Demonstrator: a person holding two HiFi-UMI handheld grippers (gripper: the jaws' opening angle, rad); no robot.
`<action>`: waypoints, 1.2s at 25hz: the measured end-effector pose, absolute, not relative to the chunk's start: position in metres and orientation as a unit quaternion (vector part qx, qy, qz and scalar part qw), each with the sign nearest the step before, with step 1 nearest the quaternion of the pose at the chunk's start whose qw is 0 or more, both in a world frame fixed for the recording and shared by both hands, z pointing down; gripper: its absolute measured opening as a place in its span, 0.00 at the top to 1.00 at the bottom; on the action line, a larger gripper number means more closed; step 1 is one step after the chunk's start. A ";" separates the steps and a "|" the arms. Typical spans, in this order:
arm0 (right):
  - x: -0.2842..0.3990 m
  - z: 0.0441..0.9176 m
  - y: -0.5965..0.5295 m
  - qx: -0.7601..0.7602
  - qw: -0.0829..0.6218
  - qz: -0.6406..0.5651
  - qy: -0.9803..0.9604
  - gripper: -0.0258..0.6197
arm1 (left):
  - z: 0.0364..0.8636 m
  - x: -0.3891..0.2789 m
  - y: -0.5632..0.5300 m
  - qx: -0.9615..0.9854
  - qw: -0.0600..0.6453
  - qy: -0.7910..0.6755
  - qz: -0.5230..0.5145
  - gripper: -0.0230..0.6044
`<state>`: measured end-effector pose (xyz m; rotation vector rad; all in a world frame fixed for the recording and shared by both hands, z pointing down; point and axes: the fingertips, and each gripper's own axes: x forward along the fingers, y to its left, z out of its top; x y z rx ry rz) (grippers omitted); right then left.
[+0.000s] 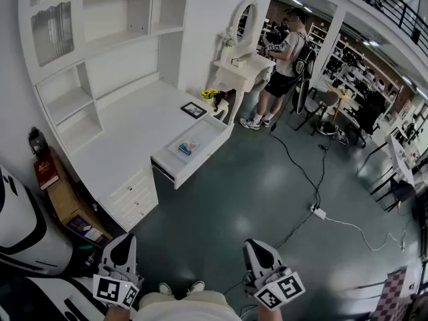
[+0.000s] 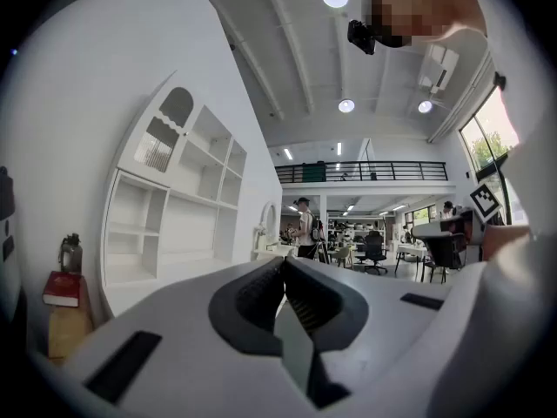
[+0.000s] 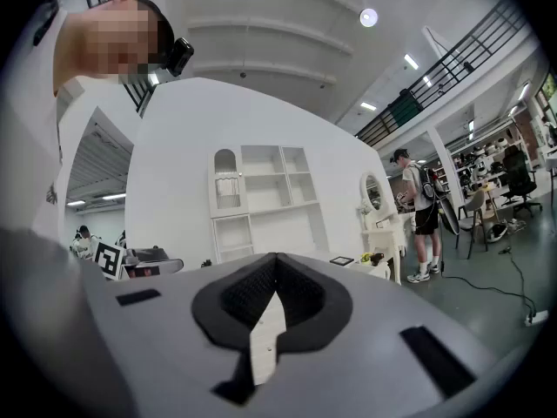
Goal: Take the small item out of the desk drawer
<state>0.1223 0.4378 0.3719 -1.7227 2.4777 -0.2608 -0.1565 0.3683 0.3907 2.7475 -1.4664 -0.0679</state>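
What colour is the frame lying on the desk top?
Black; the picture frame shows best in the head view.

The drawer (image 1: 175,168), with the small item (image 1: 188,146) in it, juts from the surface (image 1: 134,129) at 11 o'clock, a picture frame (image 1: 194,110) behind it, a dressing table (image 1: 242,72) at 1 o'clock.

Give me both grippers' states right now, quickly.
Left gripper: closed, jaws together, holding nothing.
Right gripper: closed, jaws together, holding nothing.
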 end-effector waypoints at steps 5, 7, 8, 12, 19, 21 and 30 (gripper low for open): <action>0.126 0.373 0.439 -0.568 0.053 -0.084 0.817 0.95 | 0.392 -0.152 0.370 0.882 0.013 -0.470 -0.022 0.94; 0.126 0.373 0.439 -0.568 0.052 -0.083 0.817 0.95 | 0.392 -0.152 0.369 0.882 0.013 -0.471 -0.021 0.94; 0.126 0.373 0.439 -0.567 0.052 -0.083 0.818 0.95 | 0.391 -0.151 0.370 0.882 0.013 -0.471 -0.020 0.94; 0.128 0.372 0.438 -0.566 0.051 -0.079 0.819 0.95 | 0.389 -0.148 0.369 0.882 0.010 -0.472 -0.021 0.94; 0.128 0.371 0.431 -0.555 0.056 -0.075 0.827 0.95 | 0.391 -0.144 0.363 0.880 0.013 -0.474 -0.019 0.94; 0.130 0.371 0.427 -0.557 0.047 -0.064 0.827 0.95 | 0.391 -0.143 0.359 0.879 0.014 -0.475 -0.019 0.94; 0.161 0.367 0.406 -0.560 0.084 -0.064 0.822 0.47 | 0.395 -0.131 0.351 0.873 0.013 -0.488 -0.012 0.94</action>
